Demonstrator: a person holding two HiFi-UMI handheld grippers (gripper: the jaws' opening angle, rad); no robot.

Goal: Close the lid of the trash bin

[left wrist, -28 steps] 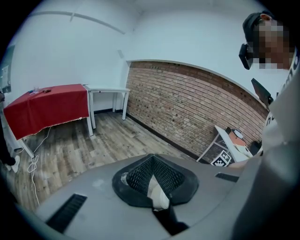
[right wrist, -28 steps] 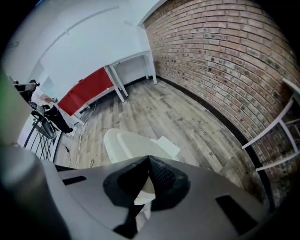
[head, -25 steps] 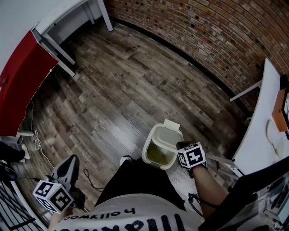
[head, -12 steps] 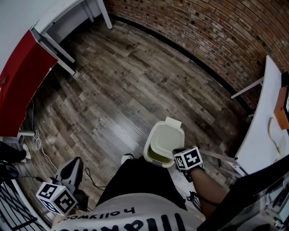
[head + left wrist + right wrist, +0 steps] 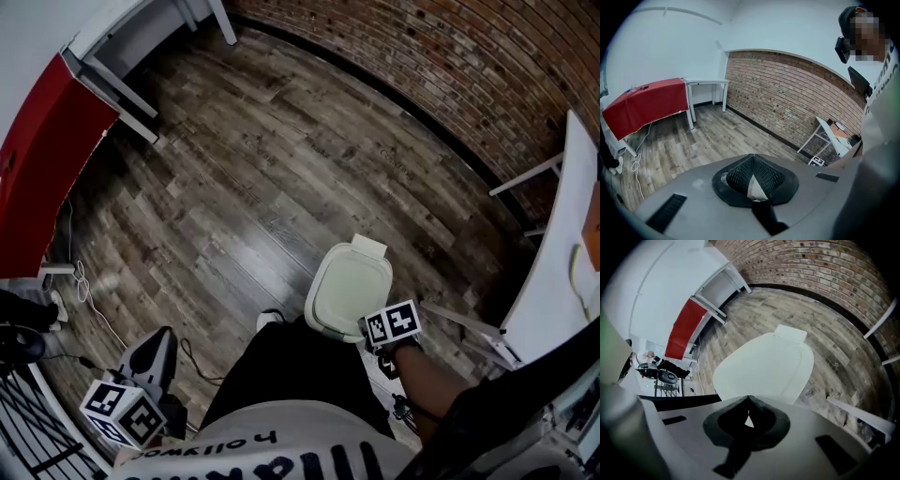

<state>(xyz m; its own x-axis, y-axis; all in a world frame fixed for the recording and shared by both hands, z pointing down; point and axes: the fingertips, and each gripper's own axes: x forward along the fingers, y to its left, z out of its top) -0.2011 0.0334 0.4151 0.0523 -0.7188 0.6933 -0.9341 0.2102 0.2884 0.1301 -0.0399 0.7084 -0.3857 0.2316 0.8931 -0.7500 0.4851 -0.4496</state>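
Observation:
The pale trash bin (image 5: pixel 349 286) stands on the wooden floor just in front of the person's legs, and its lid (image 5: pixel 764 365) lies flat down over it. My right gripper (image 5: pixel 373 328) is at the lid's near right edge, its marker cube above it. In the right gripper view its jaws (image 5: pixel 749 399) are shut with nothing between them, right over the lid's near rim; I cannot tell whether they touch it. My left gripper (image 5: pixel 155 354) hangs at the lower left, far from the bin. It is shut and empty (image 5: pixel 751 157).
A table with a red cloth (image 5: pixel 42 159) and a white table (image 5: pixel 141 37) stand at the far left. A brick wall (image 5: pixel 450 75) runs along the back. A white desk (image 5: pixel 562 272) is close on the right. Cables (image 5: pixel 80 291) lie on the floor at left.
The bin's lid has swung down from open to flat over the bin. My right gripper came down and toward the person with it. The left gripper has barely moved.

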